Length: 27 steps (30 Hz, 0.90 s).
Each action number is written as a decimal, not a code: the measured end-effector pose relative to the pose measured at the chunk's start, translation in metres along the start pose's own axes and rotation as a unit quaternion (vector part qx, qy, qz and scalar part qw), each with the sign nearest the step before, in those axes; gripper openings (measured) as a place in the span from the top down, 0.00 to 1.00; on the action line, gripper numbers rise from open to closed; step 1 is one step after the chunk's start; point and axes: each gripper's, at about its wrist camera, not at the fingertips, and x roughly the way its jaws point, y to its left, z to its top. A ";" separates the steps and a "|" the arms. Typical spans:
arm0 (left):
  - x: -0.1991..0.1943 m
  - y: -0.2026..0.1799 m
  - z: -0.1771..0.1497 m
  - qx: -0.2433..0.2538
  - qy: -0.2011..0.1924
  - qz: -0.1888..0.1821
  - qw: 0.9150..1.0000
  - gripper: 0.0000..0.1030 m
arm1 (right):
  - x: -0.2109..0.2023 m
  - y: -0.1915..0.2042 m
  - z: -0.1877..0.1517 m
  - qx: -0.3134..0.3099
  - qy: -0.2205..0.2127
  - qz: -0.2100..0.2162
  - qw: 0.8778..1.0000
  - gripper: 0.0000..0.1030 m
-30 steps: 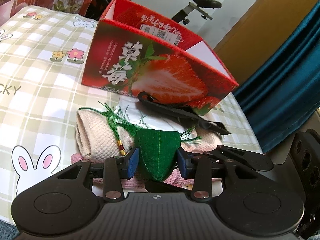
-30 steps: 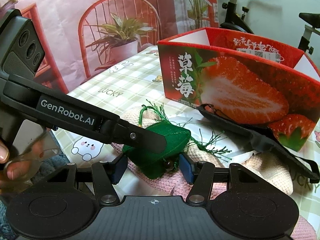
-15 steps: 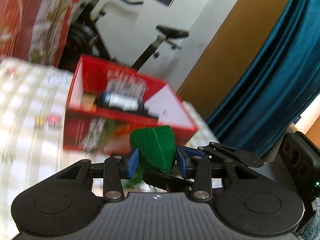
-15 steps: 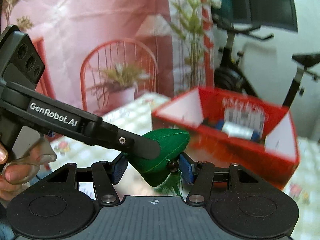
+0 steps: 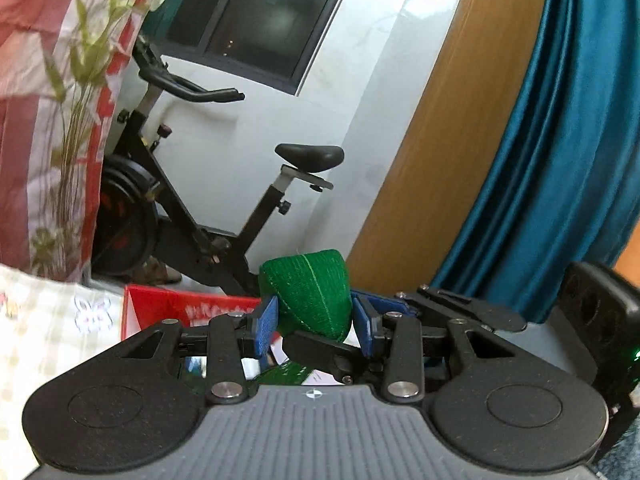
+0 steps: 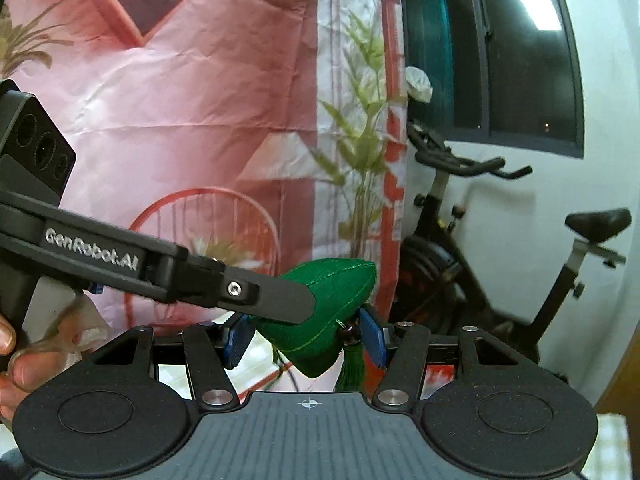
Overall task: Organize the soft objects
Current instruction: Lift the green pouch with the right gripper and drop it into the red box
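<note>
Left gripper (image 5: 314,320) and right gripper (image 6: 304,336) both clamp one green pouch (image 5: 308,292); left reaches in from right's 9 o'clock.

the black exercise bike (image 5: 208,216) stands ahead, beyond the red cardboard box (image 5: 188,306). the left gripper's black finger (image 6: 224,286) crosses in front of the right gripper (image 6: 306,340).

Black tool (image 5: 312,322), blue pads (image 5: 265,326), silver screws, white GenRobot.AI lettering
</note>
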 end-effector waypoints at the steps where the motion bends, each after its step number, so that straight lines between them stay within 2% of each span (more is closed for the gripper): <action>1: 0.004 0.002 0.001 0.000 0.002 0.002 1.000 0.59 | 0.005 -0.003 0.002 -0.005 0.000 -0.002 1.000 0.48; 5: 0.020 0.017 -0.004 -0.021 0.018 0.006 1.000 0.59 | 0.030 -0.014 -0.004 0.001 0.021 -0.001 1.000 0.48; 15: 0.057 0.063 -0.036 -0.078 0.081 0.014 0.994 0.59 | 0.079 -0.021 -0.059 0.044 0.081 0.007 0.996 0.48; 23: 0.077 0.077 -0.051 -0.093 0.115 0.017 0.989 0.59 | 0.093 -0.033 -0.090 0.080 0.116 0.009 0.990 0.48; 27: 0.080 0.077 -0.053 -0.081 0.125 0.026 0.989 0.59 | 0.095 -0.036 -0.097 0.092 0.129 0.003 0.987 0.48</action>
